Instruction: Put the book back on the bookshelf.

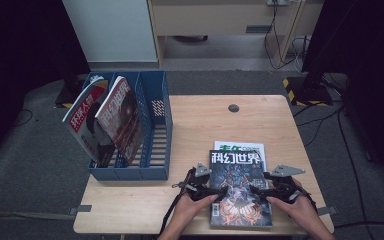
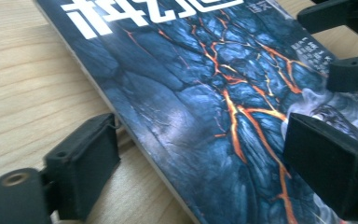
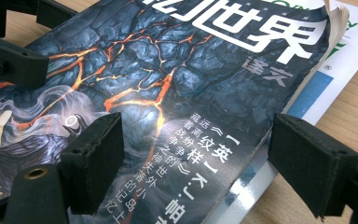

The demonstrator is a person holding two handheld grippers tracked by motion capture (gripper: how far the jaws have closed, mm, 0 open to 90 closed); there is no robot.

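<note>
1. The dark magazine [image 1: 240, 187] is seen lying flat on the wooden surface [image 1: 200, 125], near the person's edge, on top of a white and green magazine [image 1: 240, 146] whose far end and right side show from under it.
2. The left gripper [image 1: 207, 190] is placed at the dark magazine's left edge and the right gripper [image 1: 265, 191] at its right edge, each held in a hand.
3. In the left gripper view the jaws stand wide apart: one pad rests on the bare surface just beside the spine edge, the other hangs over the cover, so the edge lies between them without being pressed.
4. In the right gripper view the jaws are likewise spread wide, one pad over the cover, the other out past the page edge above the lower magazine; nothing is held.
5. The dark magazine is judged light but floppy: a glossy cover that may slip, and soft pages, already curled at the far right corner [image 3: 335, 18], that would sag if lifted from one side alone.
6. A hold at the stiffer spine edge is judged soundest, matched by a grip on the opposite edge, taking care that the lower magazine is not caught as well.
7. Whether the pads touch the cover cannot be told for certain.
8. A blue file rack [image 1: 150, 145] with two magazines leaning in it stands at the left, well apart.
</note>
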